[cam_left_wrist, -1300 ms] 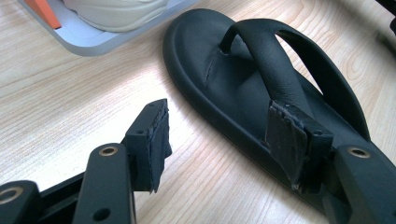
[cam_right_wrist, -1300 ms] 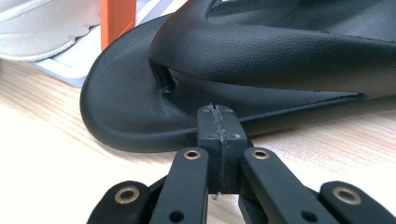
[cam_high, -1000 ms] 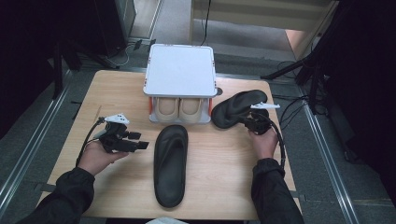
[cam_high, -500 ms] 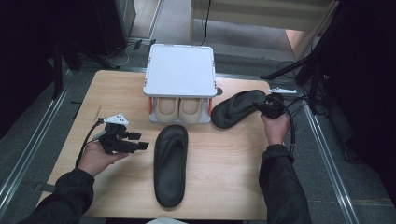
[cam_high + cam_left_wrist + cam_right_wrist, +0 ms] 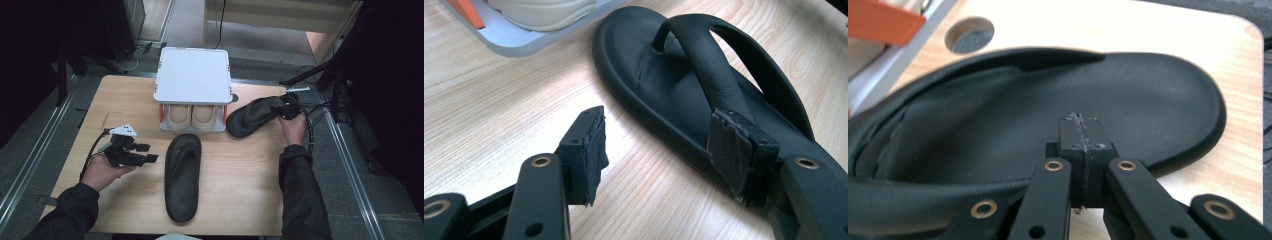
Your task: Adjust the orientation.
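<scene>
Two black thong sandals lie on the wooden table (image 5: 240, 200). One sandal (image 5: 182, 175) lies lengthwise in the middle, toe pointing away. The other sandal (image 5: 250, 117) lies slanted at the right, beside the shoe rack. My left gripper (image 5: 149, 153) is held low to the left of the middle sandal, open. In the left gripper view the open left gripper (image 5: 658, 130) has bare wood between its pads, and the middle sandal (image 5: 674, 65) lies just past the right pad. My right gripper (image 5: 280, 109) is at the slanted sandal's heel end. The right gripper (image 5: 1080, 122) is shut, pads together, over the sandal's footbed (image 5: 1148, 90).
A white shoe rack (image 5: 194, 75) with a flat lid stands at the table's back middle, with a beige pair of shoes (image 5: 192, 116) on its lower shelf. A round hole (image 5: 969, 35) is cut in the tabletop near the rack. Cables (image 5: 310, 125) trail off the right edge.
My right hand has moved away from me and to the right, from beside the slanted sandal to its heel end. The left hand and both sandals kept their places.
</scene>
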### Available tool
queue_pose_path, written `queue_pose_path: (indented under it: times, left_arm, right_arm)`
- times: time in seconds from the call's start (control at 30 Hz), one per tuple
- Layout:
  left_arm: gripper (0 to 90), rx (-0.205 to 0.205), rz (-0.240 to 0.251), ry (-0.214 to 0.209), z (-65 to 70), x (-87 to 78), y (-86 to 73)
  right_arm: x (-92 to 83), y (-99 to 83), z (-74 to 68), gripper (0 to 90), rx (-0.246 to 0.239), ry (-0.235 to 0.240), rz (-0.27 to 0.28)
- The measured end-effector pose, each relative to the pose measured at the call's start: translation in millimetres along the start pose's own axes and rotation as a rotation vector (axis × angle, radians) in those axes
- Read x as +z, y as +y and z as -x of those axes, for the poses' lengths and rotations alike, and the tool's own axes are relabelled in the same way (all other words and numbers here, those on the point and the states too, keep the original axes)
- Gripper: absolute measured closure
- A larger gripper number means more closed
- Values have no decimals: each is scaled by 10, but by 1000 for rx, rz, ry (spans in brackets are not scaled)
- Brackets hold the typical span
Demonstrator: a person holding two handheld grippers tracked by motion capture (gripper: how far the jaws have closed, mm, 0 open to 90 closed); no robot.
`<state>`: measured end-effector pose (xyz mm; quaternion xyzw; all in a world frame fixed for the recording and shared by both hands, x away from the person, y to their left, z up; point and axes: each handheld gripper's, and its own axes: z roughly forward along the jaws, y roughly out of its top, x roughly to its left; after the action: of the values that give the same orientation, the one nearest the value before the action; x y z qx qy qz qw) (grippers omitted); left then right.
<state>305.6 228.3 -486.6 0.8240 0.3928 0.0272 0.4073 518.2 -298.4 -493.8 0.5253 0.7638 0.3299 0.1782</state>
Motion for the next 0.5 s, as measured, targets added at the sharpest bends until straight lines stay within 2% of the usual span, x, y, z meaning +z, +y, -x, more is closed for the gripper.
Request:
queue_pose_path:
  times: [0.3,0.5]
  left_arm:
    - [409,1,-6,1,-1,21,17]
    - [409,5,-3,1,0,51,40]
  right_arm:
    - [-133,-129,-13,900,-12,29,-16]
    - [-255,-249,-25,900,-17,32,-21]
